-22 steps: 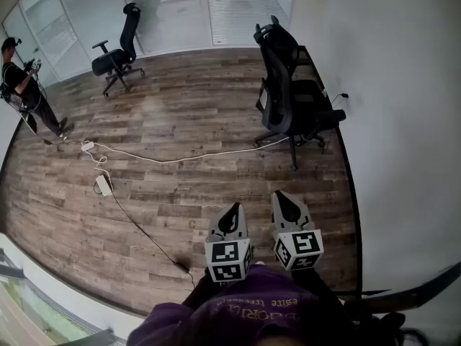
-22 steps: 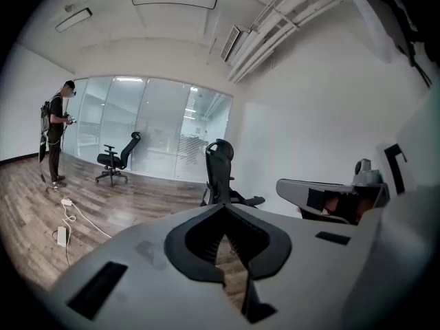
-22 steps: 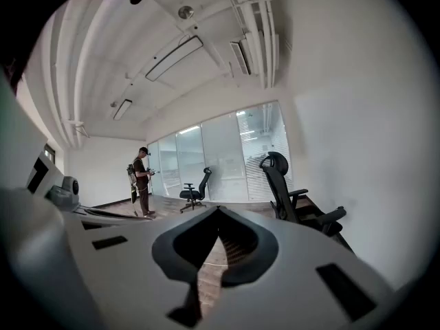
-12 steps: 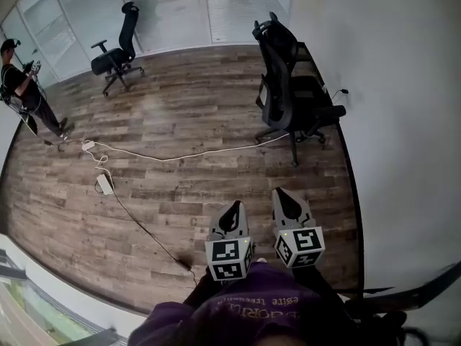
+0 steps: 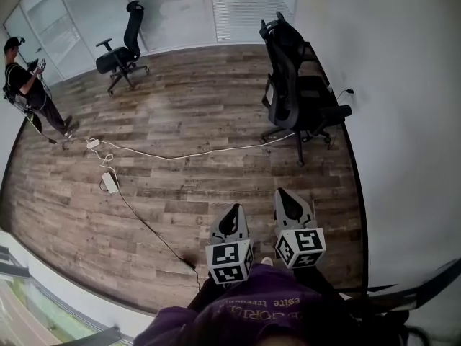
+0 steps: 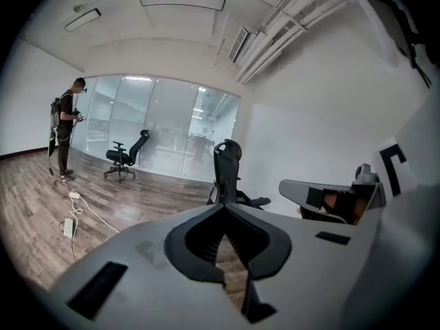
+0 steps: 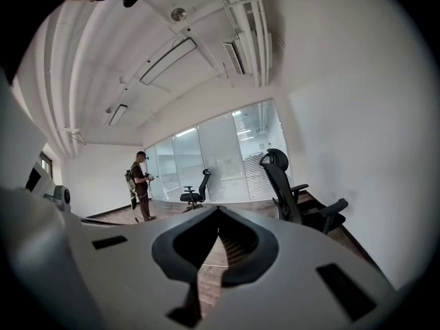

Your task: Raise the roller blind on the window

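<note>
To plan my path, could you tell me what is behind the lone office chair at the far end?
A glass partition stands behind the office chair; slatted blinds show further right. What lies beyond the glass is unclear.

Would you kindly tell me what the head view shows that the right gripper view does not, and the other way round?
Only the head view: the wearer's purple garment, the white adapter lying on the floor, and the window at the lower left corner. Only the right gripper view: the ceiling lights and the overhead pipes. Both: the standing person, the lone office chair near the glass partition, the chairs by the white wall, and the wooden floor.
</note>
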`<state>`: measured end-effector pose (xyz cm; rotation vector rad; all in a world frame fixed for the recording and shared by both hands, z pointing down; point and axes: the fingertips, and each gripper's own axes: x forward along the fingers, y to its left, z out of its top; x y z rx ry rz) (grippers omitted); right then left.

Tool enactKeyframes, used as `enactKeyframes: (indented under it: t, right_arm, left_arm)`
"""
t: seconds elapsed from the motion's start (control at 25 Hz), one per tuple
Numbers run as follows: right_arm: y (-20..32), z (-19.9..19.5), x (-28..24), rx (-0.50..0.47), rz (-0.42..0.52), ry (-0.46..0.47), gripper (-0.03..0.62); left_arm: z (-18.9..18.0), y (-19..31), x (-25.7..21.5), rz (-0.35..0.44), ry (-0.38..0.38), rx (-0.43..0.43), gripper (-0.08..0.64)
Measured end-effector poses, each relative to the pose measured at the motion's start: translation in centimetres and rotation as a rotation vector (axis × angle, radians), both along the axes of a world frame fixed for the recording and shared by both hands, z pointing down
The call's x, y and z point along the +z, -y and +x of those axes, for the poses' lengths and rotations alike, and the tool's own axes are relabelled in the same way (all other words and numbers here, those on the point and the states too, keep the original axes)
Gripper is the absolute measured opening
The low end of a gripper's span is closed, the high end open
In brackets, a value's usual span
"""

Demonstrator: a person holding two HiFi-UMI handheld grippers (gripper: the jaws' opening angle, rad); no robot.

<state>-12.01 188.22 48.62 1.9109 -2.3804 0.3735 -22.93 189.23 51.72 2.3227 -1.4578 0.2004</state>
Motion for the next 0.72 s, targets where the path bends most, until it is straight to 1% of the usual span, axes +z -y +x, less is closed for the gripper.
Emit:
enactKeyframes:
  t: [0.12,0.24,0.32,0.44,0.52,0.64,0.72]
  right_arm:
    - [0.7,-1.5,-0.2,-0.004,0.023,0.048,-0.002]
    - [1.5,-3.3,0.2,-0.032,0.03,0.023,-0.002]
    - [1.8,-4.4,1.3,-0.035,0.013,-0.002,-0.002]
    - [2.3,-5.5,3.3,-0.024,-0.046,-0.001,-0.002]
    - [3.3,-5.9,4.1,-0.026,-0.07,-0.008,-0.002]
    - [6.6,-5.8,4.4,-0.039,-0.066,-0.024,-0.002]
    - [9.8,-5.8,4.5,-0.055,-0.052,-0.029,-0.002]
  left_arm:
    - [-2.4,0.6,0.3,-0.016,-0.043,-0.049,0.0]
    - [-4.4,1.4,1.2,-0.041,-0.072,-0.079,0.0]
    - [-5.4,1.7,2.5,-0.063,-0.069,-0.075,0.0]
    - [-6.1,2.3,4.1,-0.097,-0.049,-0.058,0.0]
    - [-6.2,3.3,4.8,-0.113,-0.036,-0.057,0.0]
    - [-6.0,6.1,5.4,-0.121,-0.017,-0.057,0.0]
    - [-6.0,9.0,5.8,-0.124,-0.018,-0.069,0.0]
